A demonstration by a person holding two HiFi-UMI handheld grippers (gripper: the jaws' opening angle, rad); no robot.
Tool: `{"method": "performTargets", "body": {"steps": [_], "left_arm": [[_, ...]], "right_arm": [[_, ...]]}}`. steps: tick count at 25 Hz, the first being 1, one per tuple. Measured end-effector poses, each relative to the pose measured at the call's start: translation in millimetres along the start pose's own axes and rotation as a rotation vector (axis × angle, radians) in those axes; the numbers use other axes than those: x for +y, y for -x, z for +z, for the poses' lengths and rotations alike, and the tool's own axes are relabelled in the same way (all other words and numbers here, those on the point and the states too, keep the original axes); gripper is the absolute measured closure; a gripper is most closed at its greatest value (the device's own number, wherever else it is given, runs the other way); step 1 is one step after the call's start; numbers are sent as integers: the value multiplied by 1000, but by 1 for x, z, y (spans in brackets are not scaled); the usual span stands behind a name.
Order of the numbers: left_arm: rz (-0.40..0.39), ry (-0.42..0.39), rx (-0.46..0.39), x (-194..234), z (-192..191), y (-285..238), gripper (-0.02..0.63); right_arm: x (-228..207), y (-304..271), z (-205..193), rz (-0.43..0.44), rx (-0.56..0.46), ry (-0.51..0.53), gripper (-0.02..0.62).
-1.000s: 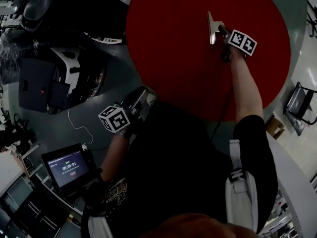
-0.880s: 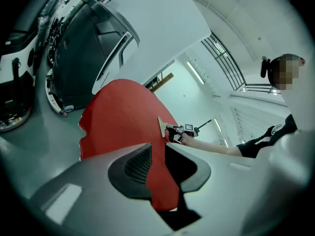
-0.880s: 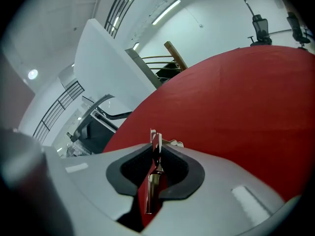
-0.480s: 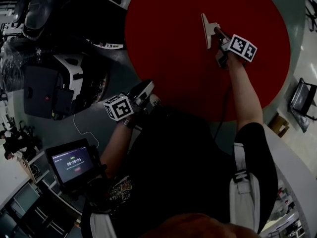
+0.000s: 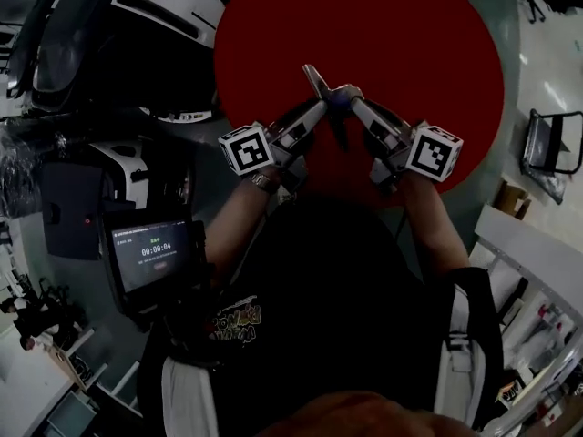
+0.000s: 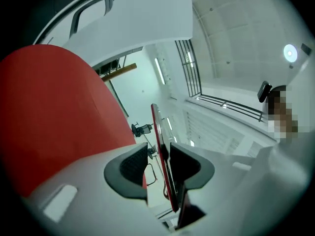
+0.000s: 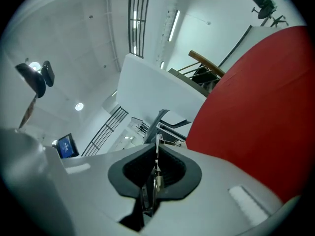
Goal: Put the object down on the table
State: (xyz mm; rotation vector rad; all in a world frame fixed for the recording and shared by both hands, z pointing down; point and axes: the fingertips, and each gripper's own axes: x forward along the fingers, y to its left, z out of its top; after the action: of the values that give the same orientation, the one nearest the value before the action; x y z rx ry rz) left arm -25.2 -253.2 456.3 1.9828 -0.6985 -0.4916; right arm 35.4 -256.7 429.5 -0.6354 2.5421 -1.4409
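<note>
The right gripper point(image 5: 357, 101) is pinching the flat object point(image 5: 314, 76), its blade lying toward eleven o'clock over the table point(image 5: 419, 35); the left gripper point(image 5: 314, 109) is standing spread around it.

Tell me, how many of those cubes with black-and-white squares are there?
2. One cube rides on the left gripper, a second cube on the right gripper. None seems hidden.

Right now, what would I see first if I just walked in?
The big red round table fills the top of the head view. Over it the left gripper and right gripper meet at a thin flat object: the right pinches it, the left's jaws stand open around it. A small screen glows at lower left.
</note>
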Motion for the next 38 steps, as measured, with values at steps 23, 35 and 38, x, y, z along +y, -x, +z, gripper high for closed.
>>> {"method": "performTargets", "body": {"steps": [23,35,38], "left_arm": [[-535,211,0,-106,71,89,489],[-605,322,225,-123,-4,90,488],[-610,313,246,-123,-13,89,489]], "right_arm": [[98,17,-67,-127,-276,122,495],[124,14,-114,-61,-254,107,563],[123,24,-118,-62,-300,46,589]]}}
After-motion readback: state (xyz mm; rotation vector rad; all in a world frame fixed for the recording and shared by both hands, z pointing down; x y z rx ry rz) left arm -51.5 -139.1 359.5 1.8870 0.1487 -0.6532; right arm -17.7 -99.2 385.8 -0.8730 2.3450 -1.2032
